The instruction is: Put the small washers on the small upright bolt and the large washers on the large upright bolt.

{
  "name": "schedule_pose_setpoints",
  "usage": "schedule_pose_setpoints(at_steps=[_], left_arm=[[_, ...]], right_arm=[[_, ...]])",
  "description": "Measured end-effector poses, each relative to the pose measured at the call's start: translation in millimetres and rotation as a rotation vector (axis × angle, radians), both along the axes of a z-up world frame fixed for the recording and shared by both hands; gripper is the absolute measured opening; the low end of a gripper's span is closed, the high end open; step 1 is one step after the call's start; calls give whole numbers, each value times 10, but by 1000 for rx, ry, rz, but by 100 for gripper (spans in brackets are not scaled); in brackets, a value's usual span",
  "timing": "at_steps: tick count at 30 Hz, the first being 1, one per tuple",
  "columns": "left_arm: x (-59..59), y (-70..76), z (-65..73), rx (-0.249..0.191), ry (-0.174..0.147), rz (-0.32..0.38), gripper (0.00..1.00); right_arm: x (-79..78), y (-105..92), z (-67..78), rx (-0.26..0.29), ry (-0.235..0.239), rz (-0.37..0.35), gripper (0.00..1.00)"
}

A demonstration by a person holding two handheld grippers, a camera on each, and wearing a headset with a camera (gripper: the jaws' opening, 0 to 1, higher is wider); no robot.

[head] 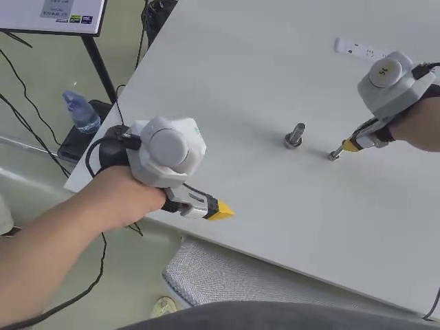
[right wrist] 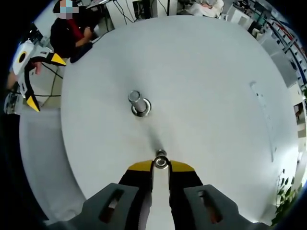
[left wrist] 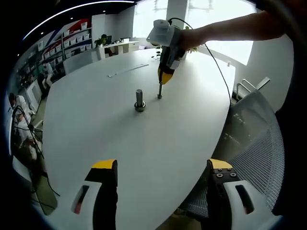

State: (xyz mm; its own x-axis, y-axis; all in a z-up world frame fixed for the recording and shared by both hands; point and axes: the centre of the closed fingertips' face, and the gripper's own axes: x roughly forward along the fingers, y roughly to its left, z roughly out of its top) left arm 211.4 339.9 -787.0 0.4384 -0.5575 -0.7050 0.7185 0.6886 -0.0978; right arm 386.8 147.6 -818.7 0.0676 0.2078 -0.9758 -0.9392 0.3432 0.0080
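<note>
Left hand-held gripper gapes empty at the bench edge; right hand-held gripper, nearly closed, crowds the small bolt, grasp unclear

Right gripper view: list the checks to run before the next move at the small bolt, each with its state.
1. Small upright bolt stands upright: ok.
2. Right gripper tips at that bolt's top: ok.
3. Washer held in its jaws: cannot tell; something small and metallic sits between the tips.
4. Large upright bolt stands apart from the right gripper: ok.
5. Left gripper open, off near the table edge: ok.
</note>
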Motion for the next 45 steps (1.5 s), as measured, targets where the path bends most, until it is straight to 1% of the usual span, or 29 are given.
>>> schedule_pose_setpoints(at_steps=[6, 9, 17, 19, 21, 23, 26, 30, 32, 36, 38, 42, 43, 45], left_arm=[[-4, 12, -19, -1, 3, 3, 75], [-14, 12, -28, 0, 5, 3, 75], [-17, 11, -43, -6, 10, 9, 75], [-14, 11, -48, -5, 12, 8, 75], [-7, 15, -49, -3, 14, 8, 75], [14, 13, -35, -9, 9, 8, 75], [37, 24, -37, -6, 9, 9, 75], [54, 46, -49, -4, 12, 9, 75], [53, 56, -61, -4, 15, 10, 75], [33, 61, -90, -2, 25, 8, 74], [24, 60, -98, -2, 30, 9, 74], [19, 54, -104, -4, 33, 8, 74], [24, 51, -96, -6, 31, 8, 74], [38, 42, -78, -14, 29, 9, 74]], right_arm=[[-2, 5, -29, -3, 2, 4, 12], [36, 5, -60, -2, 1, 1, 12], [1, 25, -86, -10, 0, 14, 12], [-13, 21, -108, -16, -2, 20, 12], [9, 3, -152, -21, 2, 22, 12], [10, -2, -182, -24, 2, 26, 12], [27, -10, -216, -28, -4, 32, 12], [6, -13, -242, -32, -2, 30, 12], [13, -12, -276, -34, 0, 33, 12], [-21, 4, -315, -38, 4, 37, 12], [-3, 8, -354, -38, 6, 40, 12], [2, 7, -385, -42, 8, 42, 12], [18, 5, -420, -44, 8, 45, 12], [23, 10, -436, -44, 6, 47, 12]])
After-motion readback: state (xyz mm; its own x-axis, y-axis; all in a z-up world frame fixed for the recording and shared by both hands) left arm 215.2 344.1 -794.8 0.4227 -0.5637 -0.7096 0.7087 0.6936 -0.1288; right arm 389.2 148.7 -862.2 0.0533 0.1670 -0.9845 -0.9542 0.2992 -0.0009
